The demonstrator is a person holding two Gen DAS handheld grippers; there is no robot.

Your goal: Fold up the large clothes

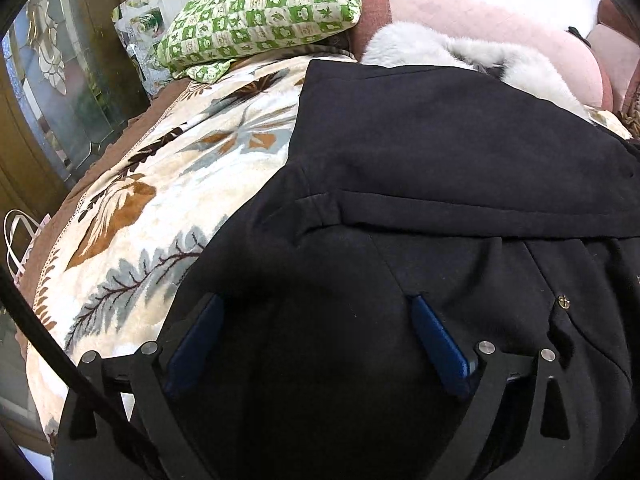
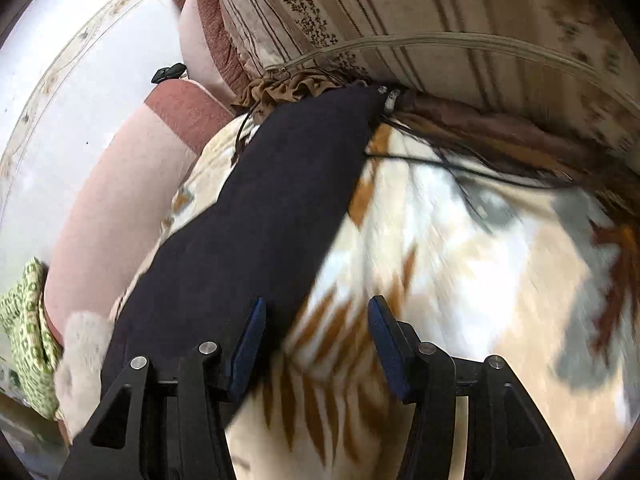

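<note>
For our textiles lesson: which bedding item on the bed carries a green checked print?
The pillow at the bed's head; the blanket under the dark coat shows brown and grey leaves.

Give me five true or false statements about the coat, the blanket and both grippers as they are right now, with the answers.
1. The coat is black. True.
2. The left gripper is shut on the coat. False: its fingers are spread apart over the cloth.
3. The coat lies on a leaf-patterned blanket. True.
4. The green checked pillow lies on top of the coat. False: it sits on the blanket beyond the coat.
5. The right gripper is open, with nothing between its fingers. True: the blanket shows in the gap.
</note>
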